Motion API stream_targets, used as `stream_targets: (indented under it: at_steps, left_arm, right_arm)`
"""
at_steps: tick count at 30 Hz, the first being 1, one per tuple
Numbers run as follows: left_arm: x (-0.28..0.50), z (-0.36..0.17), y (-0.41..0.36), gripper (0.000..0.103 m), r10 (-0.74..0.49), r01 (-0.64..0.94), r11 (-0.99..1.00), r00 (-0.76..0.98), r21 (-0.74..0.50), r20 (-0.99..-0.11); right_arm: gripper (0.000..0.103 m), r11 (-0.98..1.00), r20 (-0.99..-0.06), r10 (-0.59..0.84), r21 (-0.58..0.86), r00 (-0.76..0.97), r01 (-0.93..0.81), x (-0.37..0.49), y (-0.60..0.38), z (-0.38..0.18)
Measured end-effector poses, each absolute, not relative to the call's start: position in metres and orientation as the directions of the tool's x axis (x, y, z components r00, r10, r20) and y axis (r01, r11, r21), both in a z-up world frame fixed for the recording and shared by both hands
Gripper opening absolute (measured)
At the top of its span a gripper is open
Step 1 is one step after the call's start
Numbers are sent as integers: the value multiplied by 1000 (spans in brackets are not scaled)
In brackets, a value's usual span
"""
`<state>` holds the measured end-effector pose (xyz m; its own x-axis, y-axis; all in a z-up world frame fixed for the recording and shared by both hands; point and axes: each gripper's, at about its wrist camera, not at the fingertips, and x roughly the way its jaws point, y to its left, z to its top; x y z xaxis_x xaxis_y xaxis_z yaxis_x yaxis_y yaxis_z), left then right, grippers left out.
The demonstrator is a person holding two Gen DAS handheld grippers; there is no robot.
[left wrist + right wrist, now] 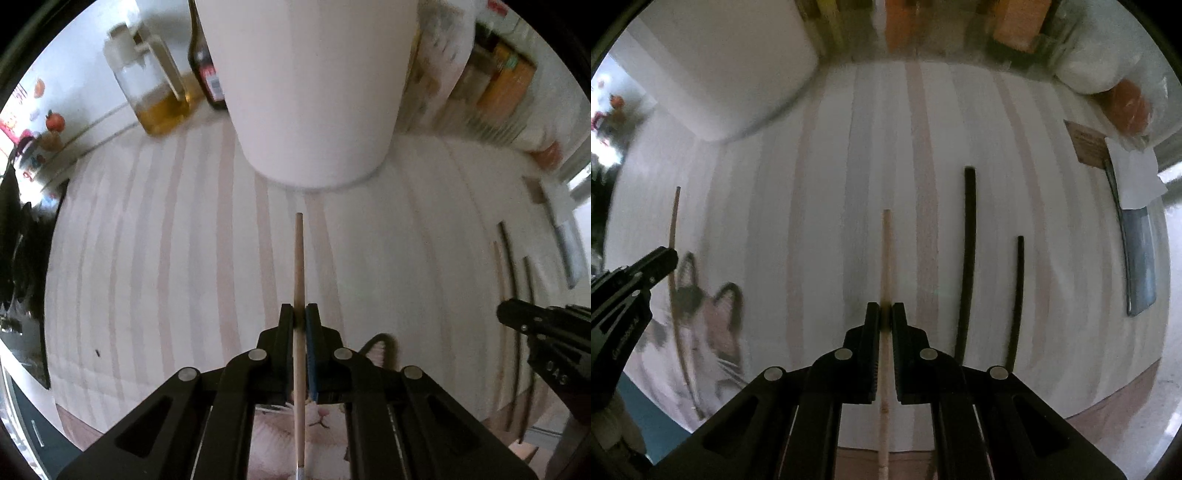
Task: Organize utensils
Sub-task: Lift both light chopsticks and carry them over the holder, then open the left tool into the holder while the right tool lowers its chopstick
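Observation:
My left gripper (300,314) is shut on a light wooden chopstick (298,258) that points toward the big white holder (310,92) just ahead. My right gripper (885,314) is shut on a second wooden chopstick (886,254) held above the striped mat (831,184). Two black chopsticks, a long one (967,258) and a short one (1017,295), lie on the mat to its right. The left gripper (670,258) and its chopstick (674,218) show at the left of the right wrist view. The right gripper (506,314) shows at the right edge of the left wrist view.
An oil jar (155,85) and a dark bottle (207,70) stand behind the holder on the left. Boxes (506,81) and bags (1108,55) line the back. A cleaver (1137,251) lies at the mat's right side. A cat picture (713,321) is printed on the mat's near left.

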<state>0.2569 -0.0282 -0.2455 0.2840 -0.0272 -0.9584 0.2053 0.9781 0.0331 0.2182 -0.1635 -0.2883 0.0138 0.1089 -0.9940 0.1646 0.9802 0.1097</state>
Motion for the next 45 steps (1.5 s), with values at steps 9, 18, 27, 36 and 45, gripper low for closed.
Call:
stream_targets:
  at_steps: [9,18,27,36,45]
  left_arm:
    - [252,-178,-22,4,-81,213,977,418,10,-905]
    - [265,-81,-22,3,-177,233,971,567,-50,-804]
    - [322,18,-18,3,-217,212,973,718,-88,-661]
    - [387,56,-10,2,-181,152,983,779,-100,-601]
    - [434,34,-15,2,-190,163,981,741,-102,-644]
  right_arm:
    - [6,973,-956,139,180,257,146,213,-161,-219]
    - [6,960,-849,155,251,505,127,241,-169,-130]
    - [6,955,-661,152,290,735,64,316,-171,-14]
    - [6,951,-554,122,302,823,62,397,-168,25]
    - [6,946,-539,144,322,830,45,463,-155,1]
